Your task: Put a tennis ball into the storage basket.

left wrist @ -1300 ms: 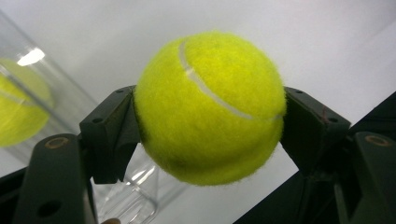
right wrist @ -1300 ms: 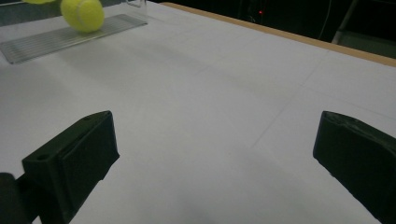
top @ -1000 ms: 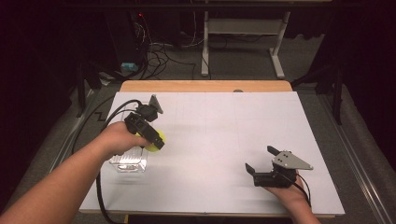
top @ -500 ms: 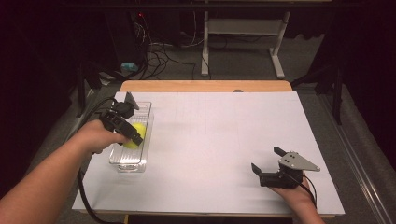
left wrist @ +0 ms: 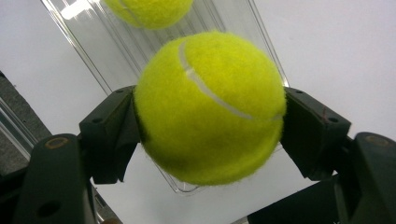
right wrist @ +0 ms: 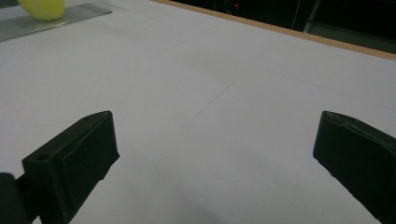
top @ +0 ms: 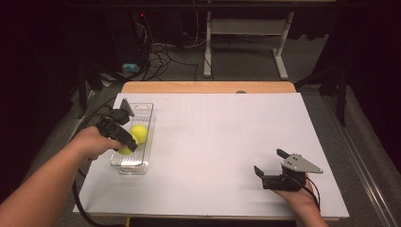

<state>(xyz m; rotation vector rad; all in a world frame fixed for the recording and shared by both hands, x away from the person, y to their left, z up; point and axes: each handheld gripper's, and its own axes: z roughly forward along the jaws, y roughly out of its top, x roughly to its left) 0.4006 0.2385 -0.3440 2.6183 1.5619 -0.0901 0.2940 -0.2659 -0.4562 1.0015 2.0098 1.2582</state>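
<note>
The left tongs [left wrist: 210,121], clamped on a fuzzy yellow tennis ball [left wrist: 210,107], should sink into the clear plastic tray [top: 142,111] (beside its twin [top: 139,133]) before parting; the right tongs [top: 270,164] gape empty.

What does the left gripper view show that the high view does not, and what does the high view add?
Left gripper view: the white seam on the held tennis ball and both pads pressing its sides.

High view: the right gripper, jaws open, resting on the white table, and the person's forearms.

Both: the clear tray under the left gripper, and a second tennis ball lying in it.
</note>
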